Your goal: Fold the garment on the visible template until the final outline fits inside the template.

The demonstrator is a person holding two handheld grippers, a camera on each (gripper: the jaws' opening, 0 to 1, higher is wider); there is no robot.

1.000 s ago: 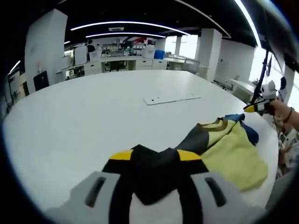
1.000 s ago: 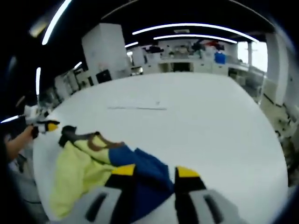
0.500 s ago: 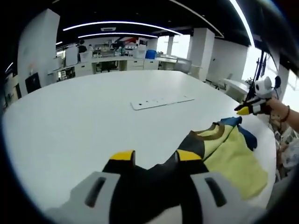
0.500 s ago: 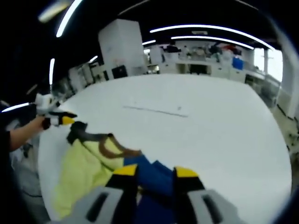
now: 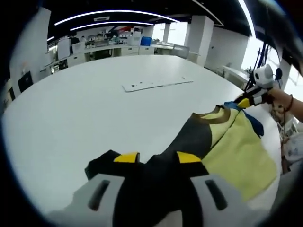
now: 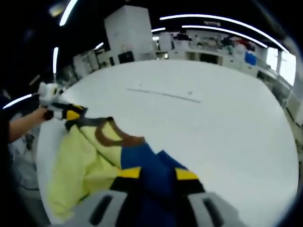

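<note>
**Garment stretched between two grippers, template lying well beyond it**

White and wide, the table (image 5: 71, 109) ran back toward a lit office with counters and pillars behind it. On its near edge lay the garment (image 5: 236, 151), a shirt in pale yellow, black and blue with a brown collar (image 6: 111, 135).

The left gripper (image 5: 151, 158) was clamped on the black sleeve end, with dark cloth filling the gap between its yellow-tipped jaws. The right gripper (image 6: 156, 174) was closed on the blue sleeve end in the same way. The shirt's long axis therefore ran sleeve to sleeve between the two hands, with the body sagging toward the table edge and the person.

The flat white template (image 5: 156, 84) lay farther out on the table, well apart from the cloth and straight ahead of both grippers. Judging by this, the coming move called for carrying the shirt forward, away from the edge, with neither hand clearly nearer.

The left gripper view showed the template as a full panel with small holes, and the right gripper at the blue sleeve, held in a hand (image 5: 279, 97). The right gripper view reduced the template to a thin line (image 6: 163, 94), but showed the blue sleeve and collar plainly, with the left gripper at the black sleeve.
</note>
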